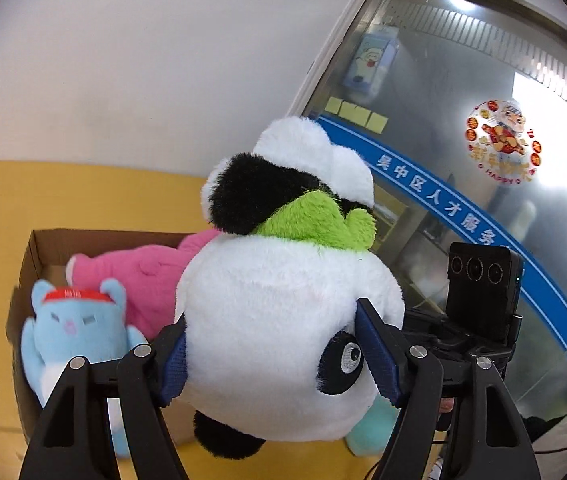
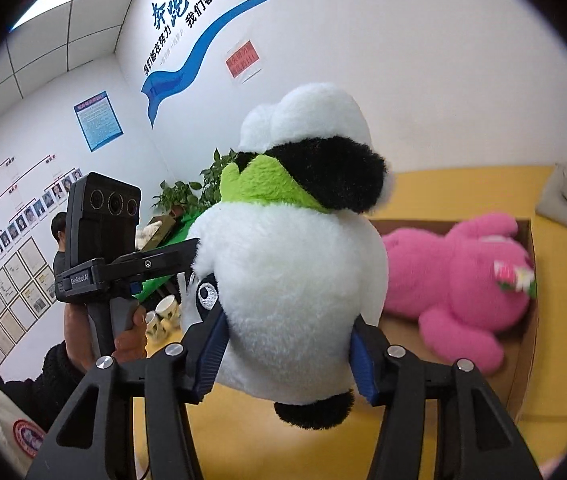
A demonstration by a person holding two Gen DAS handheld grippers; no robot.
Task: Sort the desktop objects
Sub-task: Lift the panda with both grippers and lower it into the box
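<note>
A white and black panda plush [image 1: 283, 320] with a green scarf is held up in the air between both grippers. My left gripper [image 1: 279, 360] is shut on its head, blue pads pressed into both sides. My right gripper [image 2: 287, 344] is shut on the same panda [image 2: 295, 280] from the other side. The left gripper's body also shows in the right wrist view [image 2: 123, 272], and the right gripper's camera block in the left wrist view [image 1: 483, 292]. Behind and below the panda is an open cardboard box [image 1: 43, 248].
The box [image 2: 527, 320] holds a pink plush [image 2: 463, 280] and a light blue plush with a red cap [image 1: 71, 328]. It stands on a yellow surface [image 1: 63, 196]. A teal plush [image 1: 371, 428] lies under the panda. A glass door is right, a white wall behind.
</note>
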